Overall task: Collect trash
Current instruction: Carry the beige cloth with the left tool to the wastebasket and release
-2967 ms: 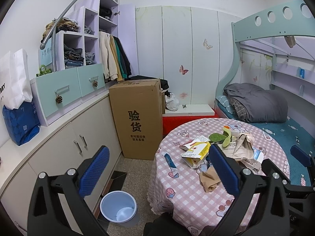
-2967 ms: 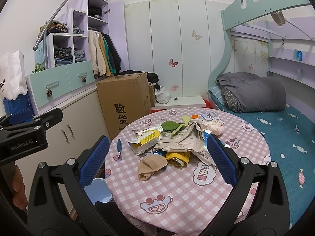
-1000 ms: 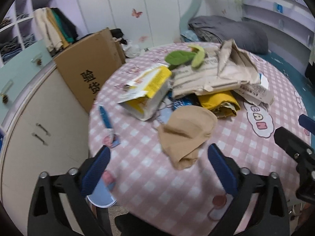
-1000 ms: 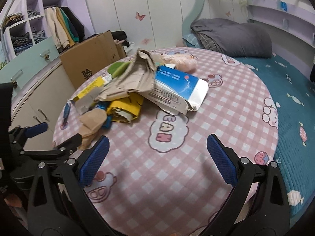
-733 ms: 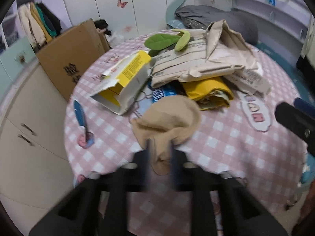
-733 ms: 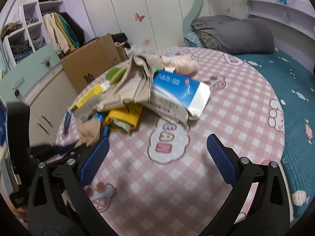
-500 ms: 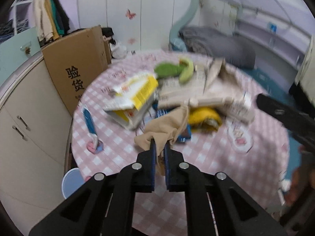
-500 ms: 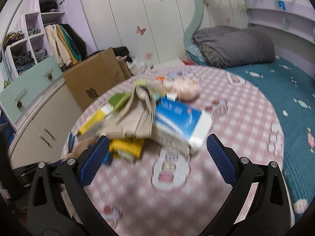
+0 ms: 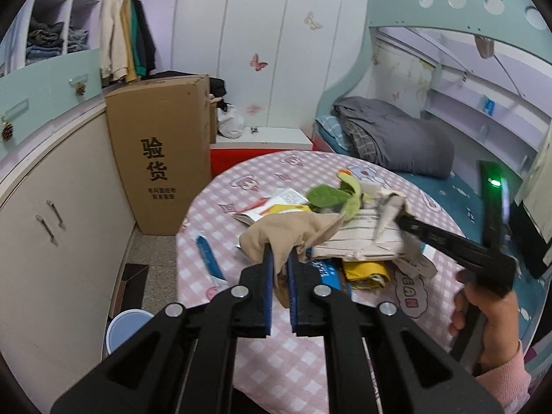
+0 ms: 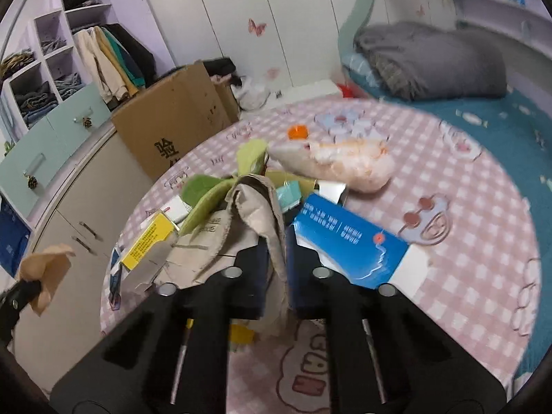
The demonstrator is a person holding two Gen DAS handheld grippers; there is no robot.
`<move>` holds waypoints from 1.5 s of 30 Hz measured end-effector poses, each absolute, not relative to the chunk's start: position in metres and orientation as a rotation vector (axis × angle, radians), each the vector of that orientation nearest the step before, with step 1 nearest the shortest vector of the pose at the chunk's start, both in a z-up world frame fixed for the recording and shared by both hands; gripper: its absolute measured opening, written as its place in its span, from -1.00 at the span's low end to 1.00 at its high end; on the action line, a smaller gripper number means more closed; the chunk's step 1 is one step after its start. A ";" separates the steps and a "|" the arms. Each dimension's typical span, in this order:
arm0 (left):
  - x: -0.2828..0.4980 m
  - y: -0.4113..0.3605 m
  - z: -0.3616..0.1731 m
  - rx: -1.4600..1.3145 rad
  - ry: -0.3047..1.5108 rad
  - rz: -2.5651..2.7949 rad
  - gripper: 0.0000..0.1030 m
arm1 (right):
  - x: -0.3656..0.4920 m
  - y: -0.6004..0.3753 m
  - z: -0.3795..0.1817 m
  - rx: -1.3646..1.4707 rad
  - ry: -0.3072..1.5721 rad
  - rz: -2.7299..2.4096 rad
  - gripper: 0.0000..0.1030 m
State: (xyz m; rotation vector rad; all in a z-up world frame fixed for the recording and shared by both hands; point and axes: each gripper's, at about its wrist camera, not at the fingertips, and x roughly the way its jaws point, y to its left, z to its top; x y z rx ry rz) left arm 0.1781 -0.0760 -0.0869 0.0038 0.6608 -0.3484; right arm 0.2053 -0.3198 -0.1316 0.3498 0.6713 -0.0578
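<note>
Both wrist views face down, close, sharing the table (image 9: pixel 262 362), right view perhaps nearer

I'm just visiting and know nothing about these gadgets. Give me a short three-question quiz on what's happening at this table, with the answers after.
1. True or false: the left gripper has its jaws shut on a tan crumpled paper.
2. What do the right gripper jaws pinch? A) blue box B) beige paper bag C) orange cap
3. Where does the light blue bin stand?

Key:
1. True.
2. B, the beige paper bag; the blue box lies beside it.
3. The light blue bin stands on the floor, between the cabinet and the round table.
</note>
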 end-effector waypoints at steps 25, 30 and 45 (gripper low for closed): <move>0.195 0.119 -0.117 -0.185 0.720 0.030 -0.86 | 0.195 -0.087 -0.070 0.045 0.582 0.371 -0.90; 0.226 0.174 -0.162 -0.205 0.829 0.148 -0.86 | 0.240 -0.015 -0.123 0.001 0.695 0.440 -0.90; 0.303 0.261 -0.260 -0.232 0.999 0.317 0.40 | 0.314 0.087 -0.224 -0.091 0.865 0.463 -0.90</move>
